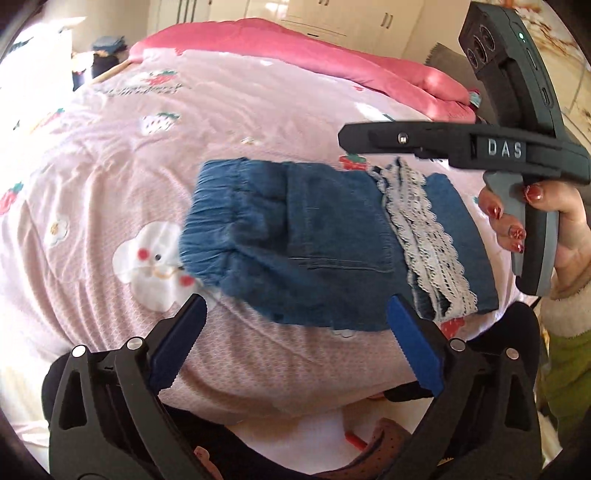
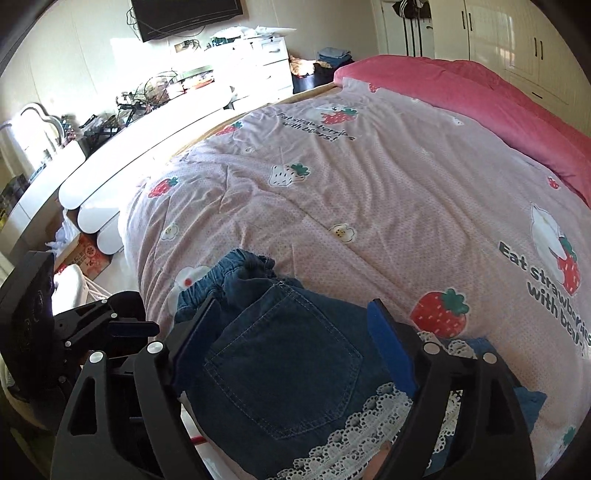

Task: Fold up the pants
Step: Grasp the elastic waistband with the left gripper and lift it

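Pants [image 1: 314, 236]: one pair, blue denim, folded into a compact bundle, lying on the pink strawberry-print bedspread [image 1: 110, 177] close to the near edge of the bed. Elastic gathered waistband [image 1: 218, 218] turned toward the bed's left side in the left wrist view; white lace trim [image 1: 424, 236] bunched across the opposite end, with a further strip of denim beyond it. Back patch pocket [image 2: 284, 369] faces up, stitching visible, in the right wrist view. Left gripper [image 1: 295, 325]: blue-padded fingers spread wide, holding nothing, poised just short of the bundle's near edge, apart from the cloth. Right gripper [image 2: 291, 339]: fingers likewise spread, empty, hanging over the pocket with one finger to each side of it; whether the pads touch the denim cannot be told. Right hand [image 1: 532, 221], red-painted nails, wrapped around that gripper's grey handle. Folded pink quilt [image 1: 295, 48] along the far edge of the bed. White wardrobe doors [image 2: 517, 40] behind the far edge; white dresser [image 2: 258, 62] and wall-mounted television [image 2: 184, 14] off the bed's left side.
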Tool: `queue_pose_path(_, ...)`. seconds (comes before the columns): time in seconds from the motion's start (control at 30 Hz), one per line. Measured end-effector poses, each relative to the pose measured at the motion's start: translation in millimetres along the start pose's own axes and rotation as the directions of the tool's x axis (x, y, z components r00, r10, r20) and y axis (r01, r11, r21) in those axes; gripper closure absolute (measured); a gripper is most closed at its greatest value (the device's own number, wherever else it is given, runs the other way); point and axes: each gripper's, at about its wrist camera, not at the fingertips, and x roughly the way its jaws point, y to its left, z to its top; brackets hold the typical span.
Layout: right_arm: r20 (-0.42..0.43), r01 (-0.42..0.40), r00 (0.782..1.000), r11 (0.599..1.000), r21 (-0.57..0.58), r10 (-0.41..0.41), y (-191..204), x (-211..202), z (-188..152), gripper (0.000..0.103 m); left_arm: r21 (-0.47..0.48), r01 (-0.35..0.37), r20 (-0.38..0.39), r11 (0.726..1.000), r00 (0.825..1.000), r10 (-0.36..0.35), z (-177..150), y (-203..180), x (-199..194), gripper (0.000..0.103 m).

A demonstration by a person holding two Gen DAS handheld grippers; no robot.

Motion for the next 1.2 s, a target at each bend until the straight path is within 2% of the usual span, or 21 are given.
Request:
queue_pose_path(0.2,-0.074,-0.011,0.997,0.999,-0.044,0.008,9,34,9,0.02,-0.081,0.041,-0.005,0.996,0.999,-0.042,-1,17,11,0.01)
queue_pose_path(0.33,-0.107,-0.058,0.993,0.997,-0.058,0.052,18,55,21,0.02,-0.112,0.057,-0.019,0.992,0.998,-0.06,-3,22,19,0.01)
queue_pose_path(0.43,-0.149,-0.114,0.983,0.993,-0.045,0.106,23,73,32,0.02,-0.129,0.072,-0.02,0.989,0.997,-0.076,-4,24,23,0.01)
queue_pose_path(0.5,-0.201,-0.151,0.969,0.988,-0.024,0.143,24,90,38,0.02,-0.137,0.085,-0.016,0.987,0.996,-0.088,-3,26,26,0.01)
queue_pose_path(0.57,-0.266,-0.15,0.952,0.989,0.012,0.148,21,108,39,0.022,-0.15,0.094,-0.013,0.984,0.995,-0.097,-4,27,27,0.01)
queue_pose_path(0.6,-0.295,-0.148,0.944,0.989,0.026,0.149,20,117,38,0.032,-0.156,0.101,-0.012,0.983,0.995,-0.104,-4,29,28,0.01)
queue_pose_path(0.63,-0.315,-0.153,0.936,0.988,0.036,0.156,19,123,36,0.05,-0.165,0.105,-0.012,0.981,0.994,-0.108,-4,30,29,0.01)
queue_pose_path(0.67,-0.321,-0.149,0.935,0.988,0.038,0.154,18,128,34,0.051,-0.173,0.111,-0.012,0.979,0.993,-0.114,-4,31,31,0.01)
queue_pose_path(0.8,-0.27,-0.18,0.944,0.982,0.059,0.189,10,112,33,0.068,-0.201,0.139,-0.004,0.97,0.99,-0.143,-6,35,35,0.01)
queue_pose_path(0.9,-0.205,-0.23,0.949,0.97,0.074,0.24,5,89,34,0.07,-0.221,0.16,0.012,0.962,0.987,-0.161,-3,38,36,0.012)
queue_pose_path(0.97,-0.159,-0.254,0.952,0.965,0.071,0.262,4,72,34,0.07,-0.249,0.177,0.022,0.952,0.984,-0.177,-2,41,35,0.018)
queue_pose_path(1.03,-0.13,-0.27,0.952,0.96,0.072,0.277,2,61,36,0.07,-0.277,0.21,0.038,0.938,0.978,-0.207,1,44,35,0.03)
queue_pose_path(1.1,-0.102,-0.281,0.953,0.957,0.07,0.287,-1,49,35,0.07,-0.289,0.255,0.051,0.923,0.967,-0.252,5,45,35,0.055)
queue_pose_path(1.2,-0.064,-0.285,0.955,0.956,0.063,0.289,-5,34,36,0.07,-0.271,0.287,0.06,0.919,0.958,-0.282,12,36,32,0.07)
